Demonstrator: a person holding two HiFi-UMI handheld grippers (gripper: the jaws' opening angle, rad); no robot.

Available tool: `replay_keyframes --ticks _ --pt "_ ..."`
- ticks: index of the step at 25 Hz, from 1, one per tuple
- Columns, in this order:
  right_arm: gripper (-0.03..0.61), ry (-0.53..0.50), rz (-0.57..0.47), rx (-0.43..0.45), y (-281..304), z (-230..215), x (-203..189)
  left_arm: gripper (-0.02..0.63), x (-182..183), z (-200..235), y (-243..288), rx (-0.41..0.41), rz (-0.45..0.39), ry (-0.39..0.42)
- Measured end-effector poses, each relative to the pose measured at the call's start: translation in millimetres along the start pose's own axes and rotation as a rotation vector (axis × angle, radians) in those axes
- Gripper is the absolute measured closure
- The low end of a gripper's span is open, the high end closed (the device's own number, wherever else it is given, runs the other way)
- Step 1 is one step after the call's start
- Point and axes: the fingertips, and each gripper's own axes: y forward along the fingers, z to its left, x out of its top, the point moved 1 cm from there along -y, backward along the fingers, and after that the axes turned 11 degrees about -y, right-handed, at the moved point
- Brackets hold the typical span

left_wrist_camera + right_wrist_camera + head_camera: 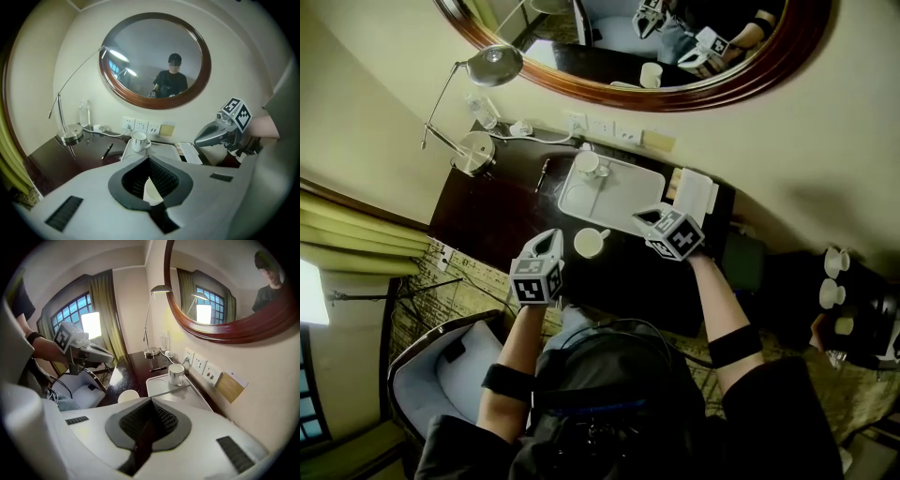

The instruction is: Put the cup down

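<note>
Cup (591,243) upright on counter (487,217), just beside tray (630,184) | my left gripper (547,242) and right gripper (648,217) pressed together, empty | I judge it put down, nothing left.

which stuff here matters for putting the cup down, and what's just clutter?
Job:
- white cup, standing on the desk in front of the tray
- dark desk

Lying about:
- tray
- mug on the tray
- desk lamp
- pen
- water bottle
- papers
</note>
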Motion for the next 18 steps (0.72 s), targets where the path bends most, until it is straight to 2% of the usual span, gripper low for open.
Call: replay_keyframes --ticks 10,18 --pt "0.575 0.007 -0.013 -0.002 -9.9 15.3 -17.0 0.629 -21.0 -0.8 -28.6 0.065 0.003 0.028" --pt "0.575 0.005 -0.011 0.002 -8.6 27.7 -26.4 0.629 -27.4 -5.2 -29.7 0.052 0.013 0.043"
